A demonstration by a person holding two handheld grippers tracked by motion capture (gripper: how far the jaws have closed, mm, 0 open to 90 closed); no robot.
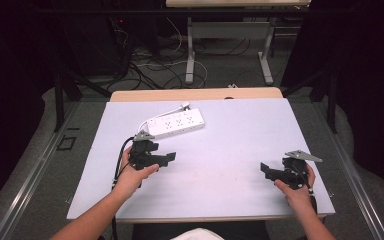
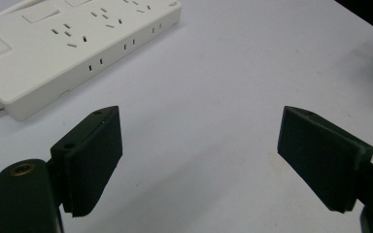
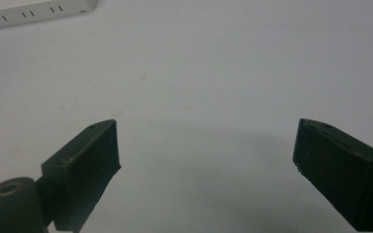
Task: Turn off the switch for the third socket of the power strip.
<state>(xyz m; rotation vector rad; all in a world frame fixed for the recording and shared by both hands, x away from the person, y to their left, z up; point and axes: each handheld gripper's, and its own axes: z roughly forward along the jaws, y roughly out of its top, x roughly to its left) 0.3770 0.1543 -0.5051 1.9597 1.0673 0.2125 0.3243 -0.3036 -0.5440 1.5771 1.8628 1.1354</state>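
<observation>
A white power strip (image 1: 176, 123) lies flat on the pale table top (image 1: 230, 135), toward the back left, its white cord running off to the left. The left gripper (image 1: 169, 158), held in a hand, sits a short way in front of the strip, jaws wide open and empty. In the left gripper view the power strip (image 2: 53, 46) fills the upper left, beyond the left gripper (image 2: 199, 160). The right gripper (image 1: 265, 169) rests near the table's front right, pointing left, also open with nothing between its jaws. In the right gripper view the right gripper (image 3: 206, 170) faces bare table, with the strip's edge (image 3: 39, 12) at top left.
The table's front edge (image 1: 195, 218) is close to both hands. Beyond the far edge stand a second table's legs (image 1: 190, 55) and loose cables (image 1: 150, 70) on the floor. Dark curtains flank both sides.
</observation>
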